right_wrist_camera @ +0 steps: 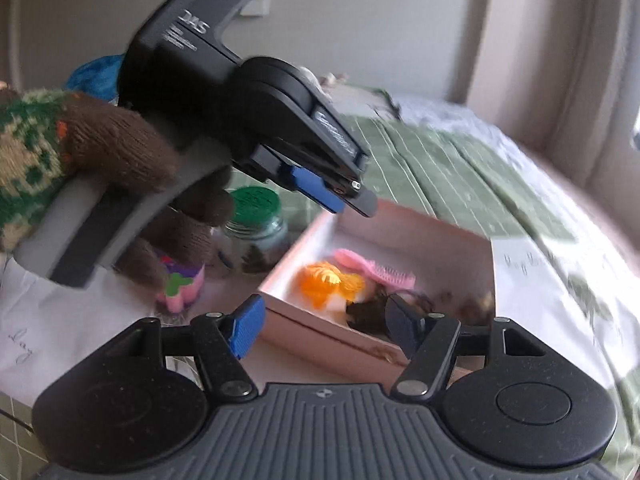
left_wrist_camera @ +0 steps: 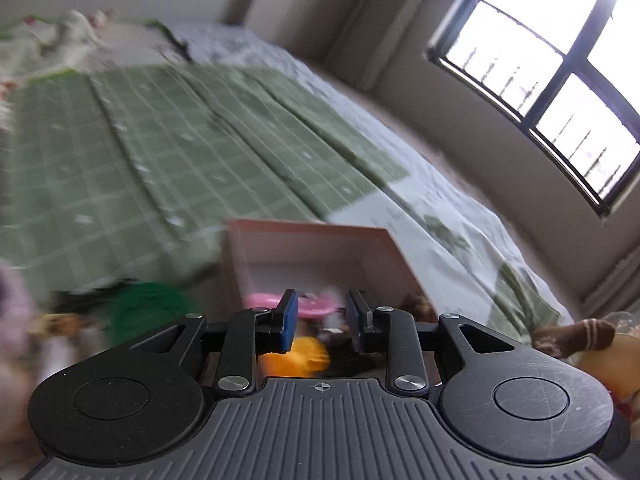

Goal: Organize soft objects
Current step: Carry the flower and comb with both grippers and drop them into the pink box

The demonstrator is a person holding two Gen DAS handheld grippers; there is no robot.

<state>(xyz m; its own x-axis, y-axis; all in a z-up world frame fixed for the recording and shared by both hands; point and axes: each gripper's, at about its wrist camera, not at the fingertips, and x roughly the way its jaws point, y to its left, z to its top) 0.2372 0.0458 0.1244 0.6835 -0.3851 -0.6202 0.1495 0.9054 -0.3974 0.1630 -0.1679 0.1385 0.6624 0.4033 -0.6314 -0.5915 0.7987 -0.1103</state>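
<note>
left tool (left_wrist_camera: pixel 322 320): narrow gap, empty | right tool (right_wrist_camera: pixel 326 330): wide, empty

The bed (left_wrist_camera: pixel 432 216) carries everything here. A green checked blanket (left_wrist_camera: pixel 160 152) is spread over most of it, and a white sheet with a leaf print (right_wrist_camera: pixel 560 288) shows at the side and the near end. On the bed stands an open pink box (right_wrist_camera: pixel 400 232). Just beside the box, on the white sheet, there is a glass jar with a green lid (right_wrist_camera: pixel 256 216), and near it a small pink and purple soft toy (right_wrist_camera: pixel 180 284). At the far end lies crumpled pale bedding (left_wrist_camera: pixel 60 40), too blurred to tell more.
</note>
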